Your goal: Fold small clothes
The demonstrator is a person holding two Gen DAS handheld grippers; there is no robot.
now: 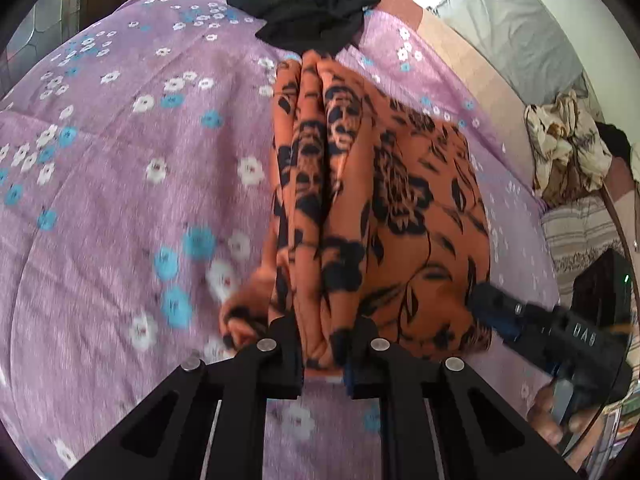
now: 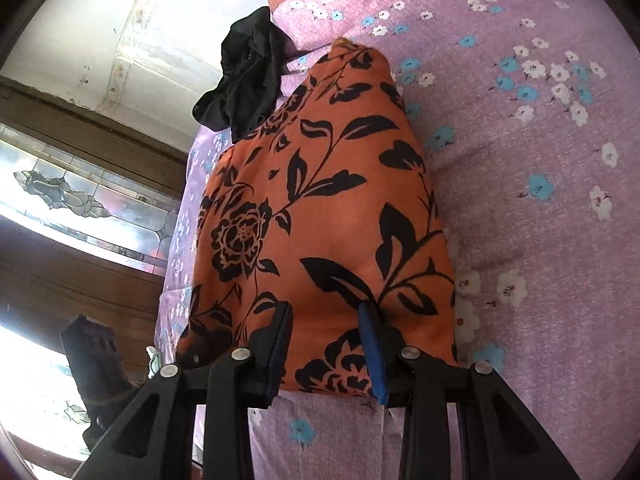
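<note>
An orange garment with black flowers (image 1: 400, 208) (image 2: 320, 200) lies on the lilac flowered bedsheet (image 1: 120, 200) (image 2: 520, 200). Its near edge is gathered into upright pleats, and my left gripper (image 1: 324, 344) is shut on that bunch. My right gripper (image 2: 326, 340) straddles the garment's near hem with a low hump of cloth between its spread fingers, and the pads do not visibly pinch it. In the left wrist view the right gripper (image 1: 500, 316) reaches the garment's right edge. A crumpled black garment (image 1: 304, 12) (image 2: 244, 80) lies just beyond the orange one.
A grey pillow (image 1: 512, 28), a cream and brown bundle (image 1: 560, 148) and a striped cloth (image 1: 580, 236) lie along the bed's right side. A hand (image 1: 548, 420) holds the right gripper. A wooden stained-glass window (image 2: 80, 200) stands past the bed's edge.
</note>
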